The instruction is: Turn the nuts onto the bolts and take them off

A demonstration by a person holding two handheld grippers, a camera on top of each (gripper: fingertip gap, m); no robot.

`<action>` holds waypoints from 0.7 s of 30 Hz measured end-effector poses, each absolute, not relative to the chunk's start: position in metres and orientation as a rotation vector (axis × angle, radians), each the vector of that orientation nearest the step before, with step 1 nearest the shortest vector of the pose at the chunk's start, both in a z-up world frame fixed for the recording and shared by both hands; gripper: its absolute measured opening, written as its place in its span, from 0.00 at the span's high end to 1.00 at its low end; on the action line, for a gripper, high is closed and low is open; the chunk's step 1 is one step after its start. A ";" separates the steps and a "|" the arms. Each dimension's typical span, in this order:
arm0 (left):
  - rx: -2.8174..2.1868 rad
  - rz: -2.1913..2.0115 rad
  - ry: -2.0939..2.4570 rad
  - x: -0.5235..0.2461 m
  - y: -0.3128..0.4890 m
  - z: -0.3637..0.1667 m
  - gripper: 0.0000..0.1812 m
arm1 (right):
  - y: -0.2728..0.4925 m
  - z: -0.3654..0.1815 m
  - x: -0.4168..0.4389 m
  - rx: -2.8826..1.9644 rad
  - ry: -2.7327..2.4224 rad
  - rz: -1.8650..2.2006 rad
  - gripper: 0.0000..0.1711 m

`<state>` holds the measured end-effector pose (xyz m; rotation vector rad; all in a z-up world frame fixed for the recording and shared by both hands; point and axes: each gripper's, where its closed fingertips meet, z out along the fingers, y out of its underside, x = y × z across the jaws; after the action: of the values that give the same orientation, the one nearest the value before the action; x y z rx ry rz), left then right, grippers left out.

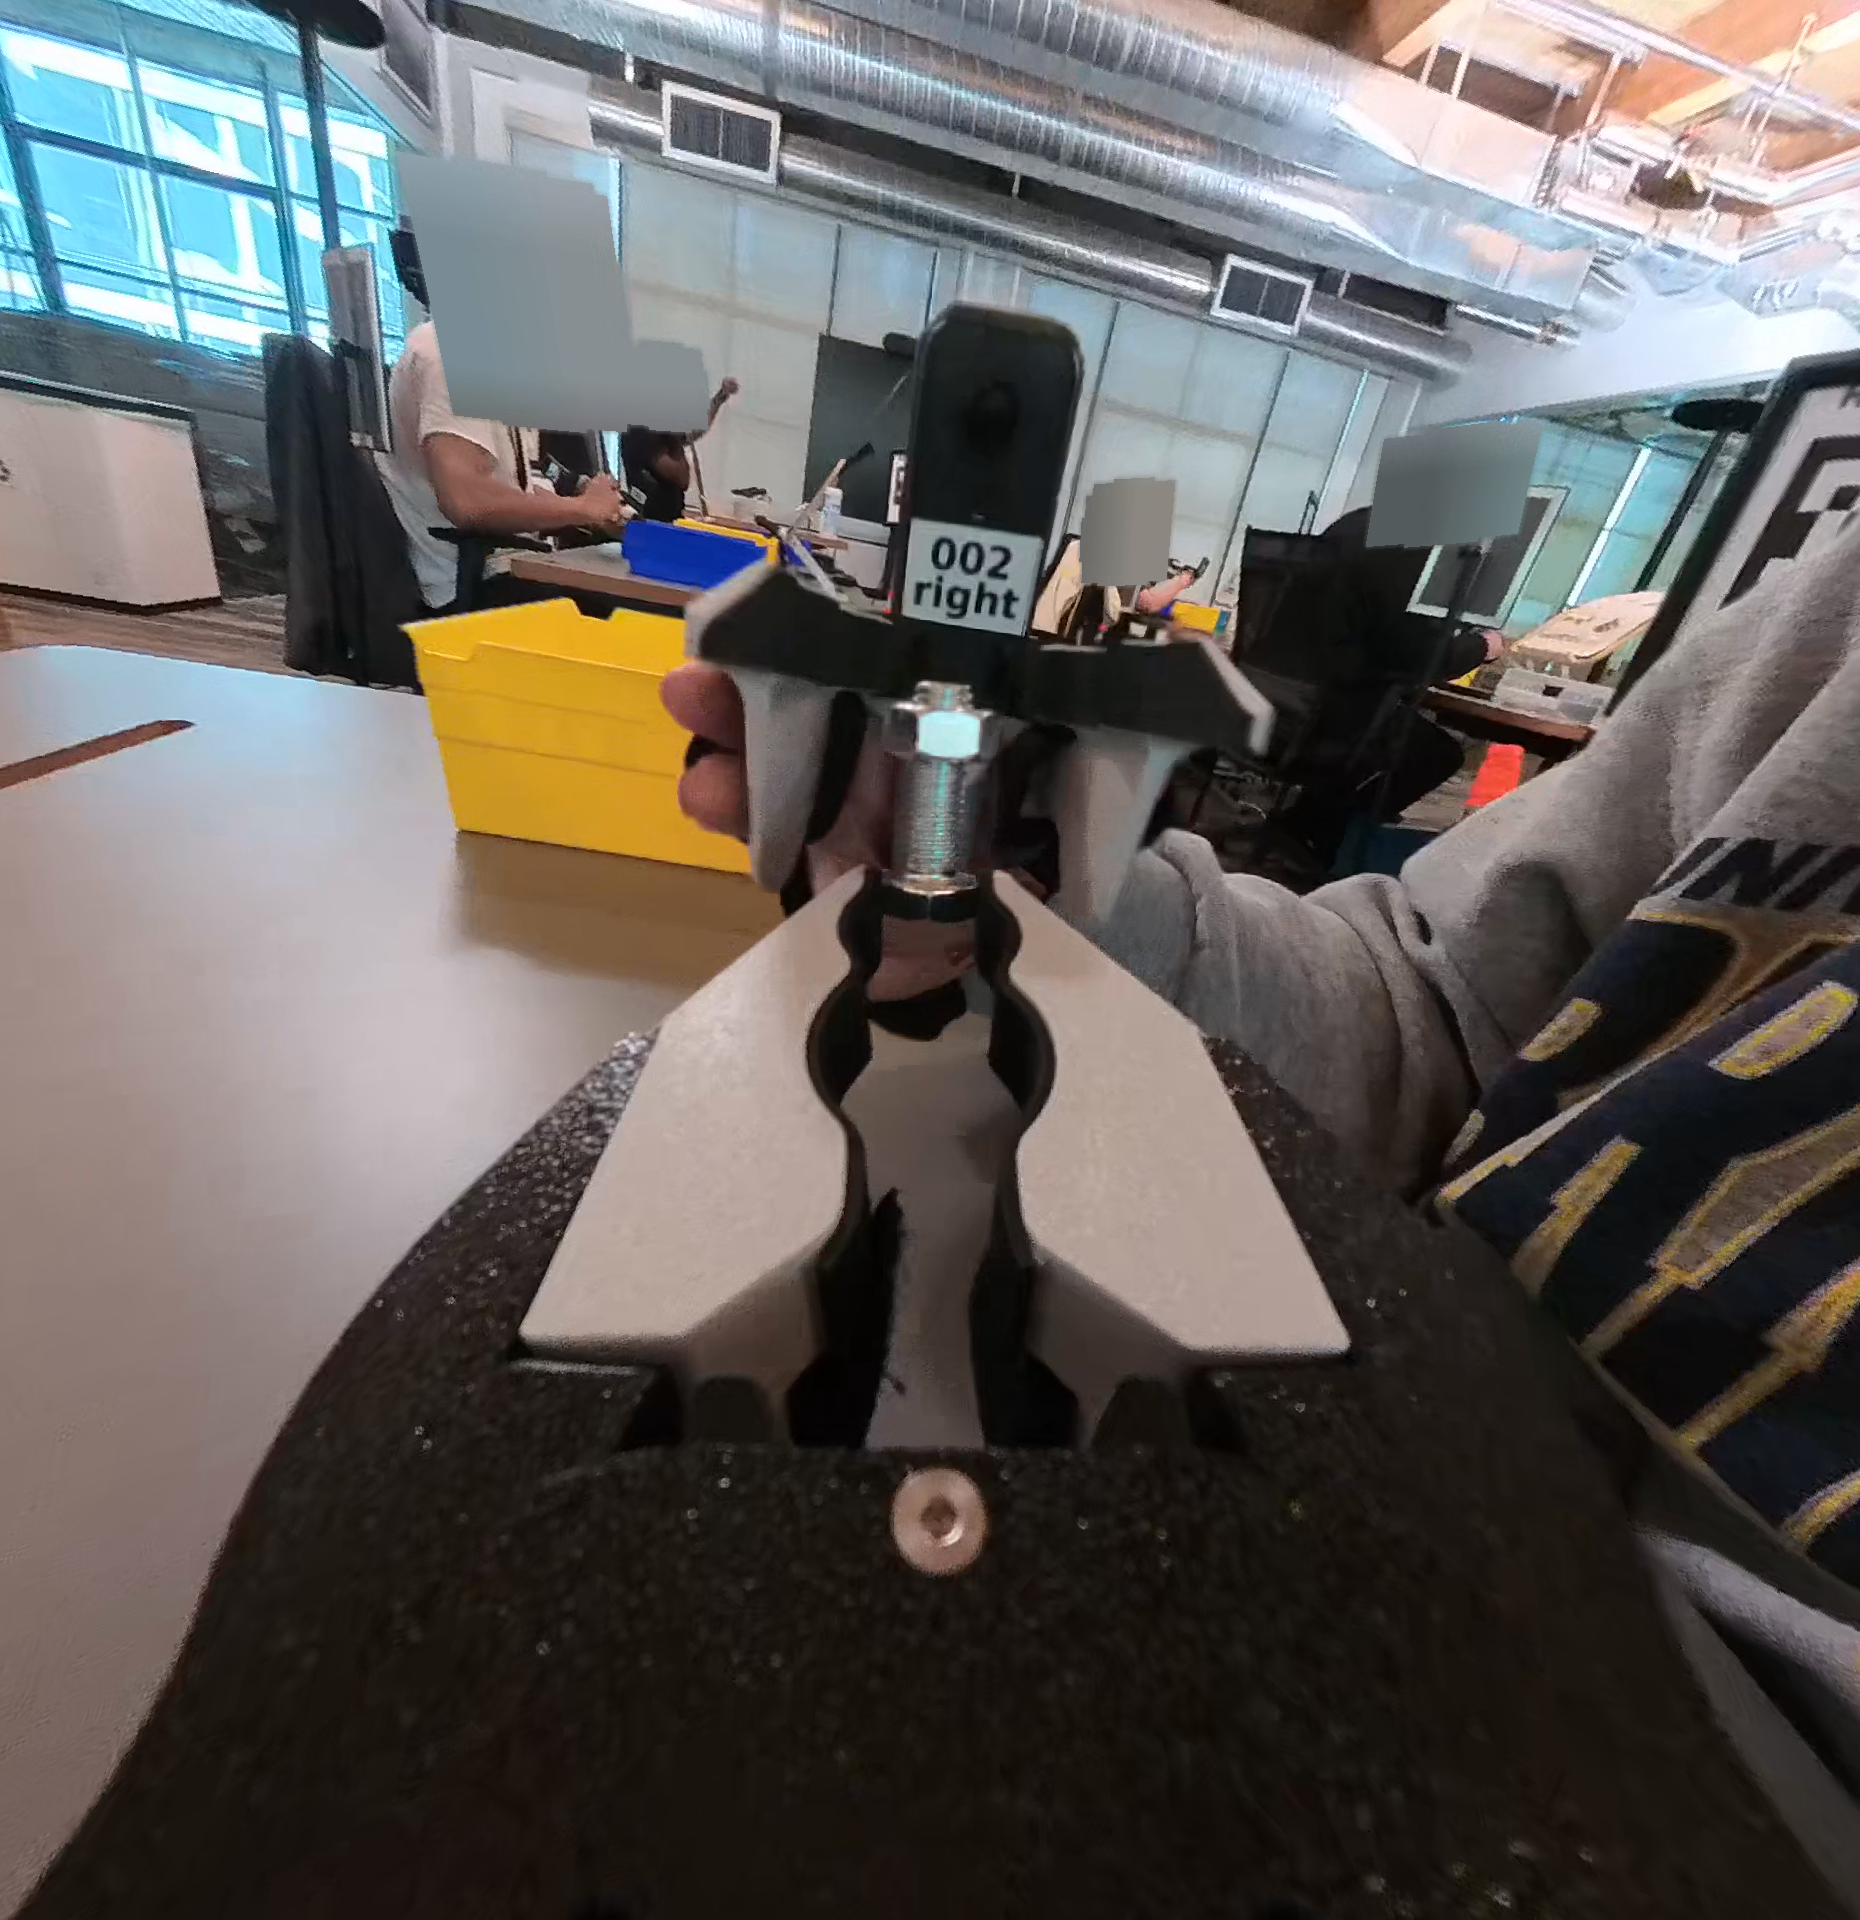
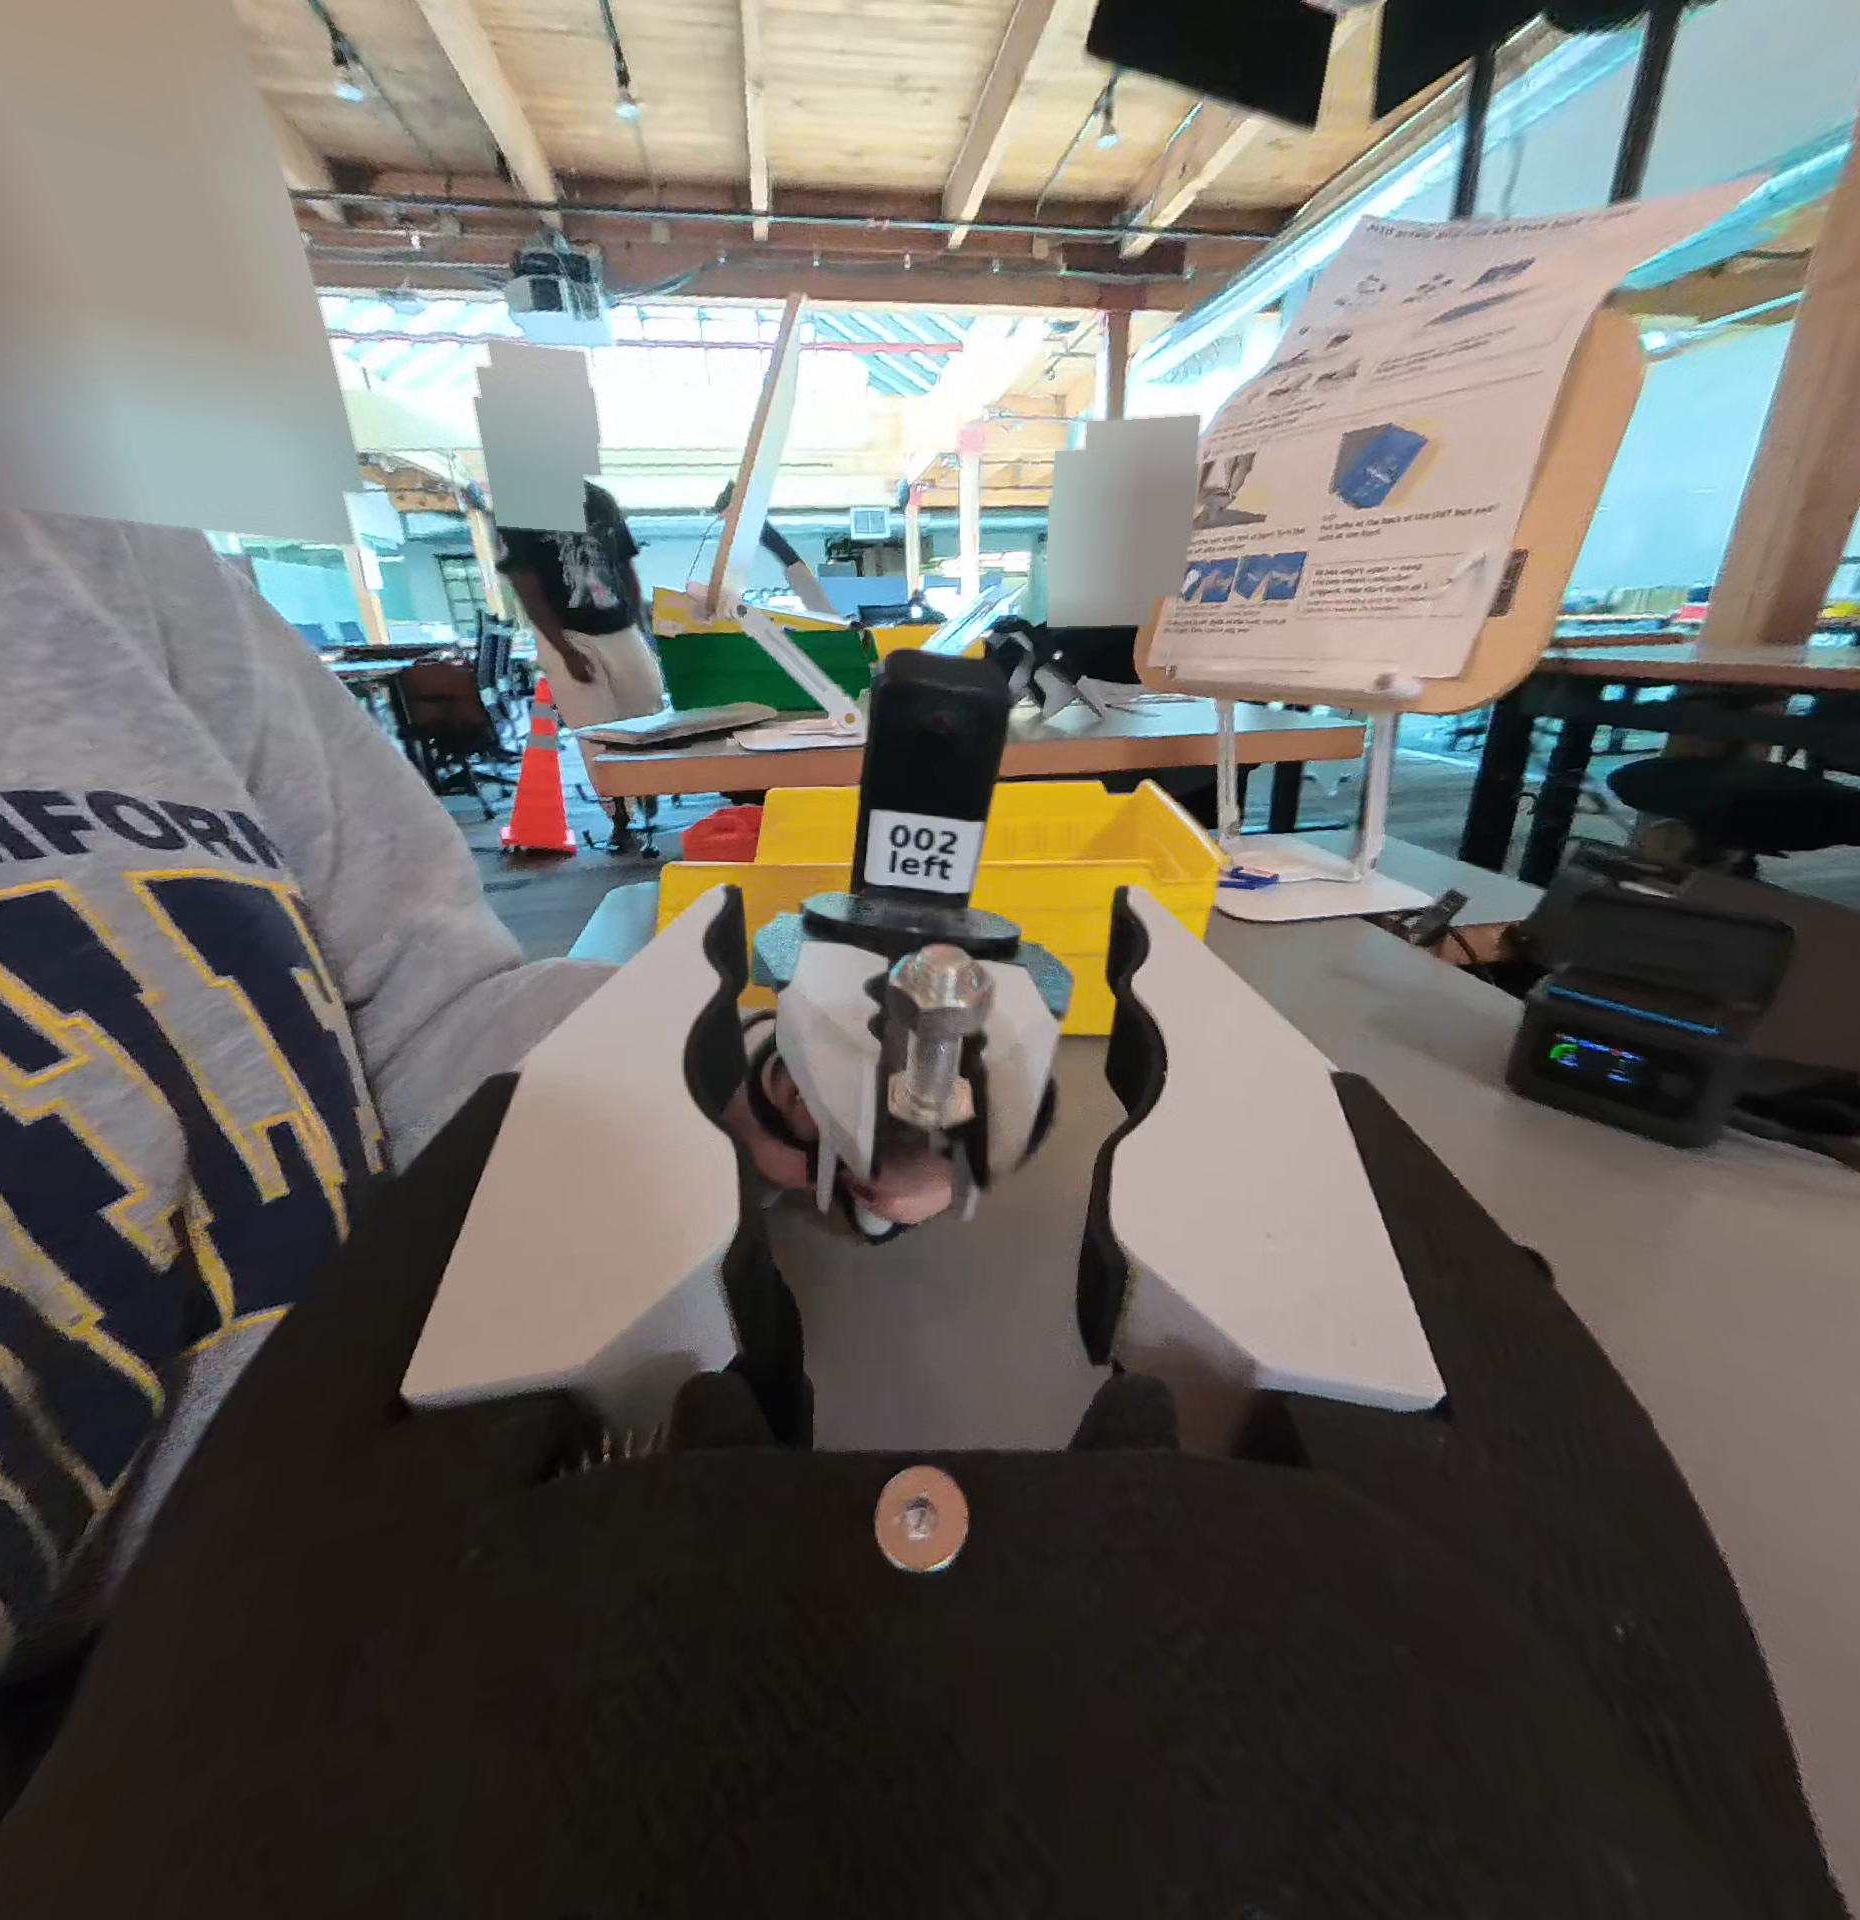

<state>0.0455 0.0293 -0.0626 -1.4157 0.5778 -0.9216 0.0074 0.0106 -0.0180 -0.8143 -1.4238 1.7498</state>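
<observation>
Steel bolt (image 1: pixel 931 826) clamped in left tool (image 1: pixel 927 914); right tool (image 2: pixel 921 1049) apart (yellow bin (image 2: pixel 1061 883) behind).

Yellow bin (image 1: pixel 583 727) on bench (image 1: pixel 209 935), far edge. Orange cone (image 2: pixel 539 774) on floor behind. Instruction sheet on stand (image 2: pixel 1393 457) at right; small black device w/ lit screen (image 2: pixel 1622 1049) near it.

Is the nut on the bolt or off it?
On. The nut sits threaded near the bolt tip, whose head the left tongs clamp.
</observation>
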 end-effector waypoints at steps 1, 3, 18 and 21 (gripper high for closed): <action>-1.411 -0.928 0.572 0.047 0.030 -0.063 0.91 | 0.004 -0.022 0.005 -0.811 -1.457 1.752 0.59; -1.402 -0.914 0.539 0.039 0.033 -0.063 0.92 | -0.006 -0.033 0.004 -0.809 -1.542 1.732 0.61; -1.390 -0.880 0.494 0.019 0.031 -0.059 0.92 | 0.004 -0.047 0.017 -0.876 -1.610 1.685 0.70; -1.414 -0.890 0.553 0.032 0.029 -0.062 0.92 | 0.013 -0.034 0.012 -0.869 -1.488 1.711 0.67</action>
<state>0.0317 0.0289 -0.0623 -1.4137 0.5527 -0.8898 0.0123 0.0126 -0.0341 -0.8686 -1.4879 1.7110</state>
